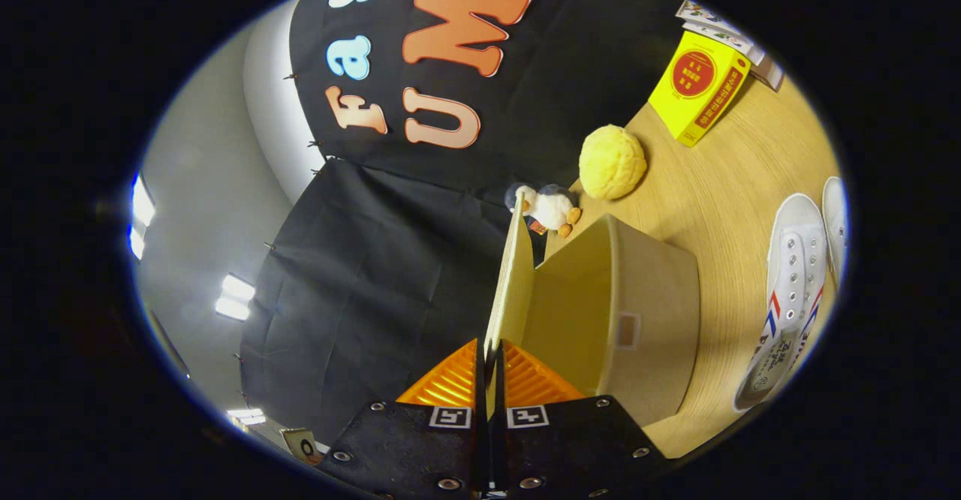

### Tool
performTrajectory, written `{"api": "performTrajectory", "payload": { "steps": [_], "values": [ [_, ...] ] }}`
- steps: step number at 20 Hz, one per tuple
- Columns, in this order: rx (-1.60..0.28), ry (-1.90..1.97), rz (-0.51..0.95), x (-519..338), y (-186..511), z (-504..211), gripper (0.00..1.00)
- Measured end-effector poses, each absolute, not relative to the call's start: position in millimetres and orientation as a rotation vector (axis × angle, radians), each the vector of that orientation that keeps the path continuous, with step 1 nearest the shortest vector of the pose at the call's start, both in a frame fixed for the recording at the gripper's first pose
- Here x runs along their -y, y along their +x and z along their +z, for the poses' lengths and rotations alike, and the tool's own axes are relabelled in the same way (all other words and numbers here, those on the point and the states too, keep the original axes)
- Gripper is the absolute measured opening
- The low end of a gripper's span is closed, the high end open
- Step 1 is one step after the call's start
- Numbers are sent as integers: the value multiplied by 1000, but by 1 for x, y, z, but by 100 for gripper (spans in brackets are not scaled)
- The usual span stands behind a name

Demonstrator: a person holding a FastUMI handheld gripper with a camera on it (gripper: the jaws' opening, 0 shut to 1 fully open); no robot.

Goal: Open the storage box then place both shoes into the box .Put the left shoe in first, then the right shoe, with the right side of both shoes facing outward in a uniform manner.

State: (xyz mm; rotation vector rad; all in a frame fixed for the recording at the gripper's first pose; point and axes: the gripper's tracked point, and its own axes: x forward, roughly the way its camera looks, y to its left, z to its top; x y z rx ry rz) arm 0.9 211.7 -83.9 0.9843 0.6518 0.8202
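gripper (489,365) pinched shut on the storage box (638,320) lid (512,275), seemingly mid-opening; next release it, fetch left white sneaker (788,297).

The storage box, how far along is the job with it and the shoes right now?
Done: the storage box is open, its inside showing with no shoe in it. In hand: the gripper is shut on the lid, both fingers pressing its edge and holding it swung up. Left: both white shoes lie on the wooden table beside the box; left shoe goes in first, then the right.
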Motion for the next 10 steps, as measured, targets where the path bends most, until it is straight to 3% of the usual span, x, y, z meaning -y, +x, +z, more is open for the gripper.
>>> {"api": "performTrajectory", "payload": {
  "steps": [10],
  "values": [
    [-602, 838, 821, -305, -12, -15, 3]
  ]
}}
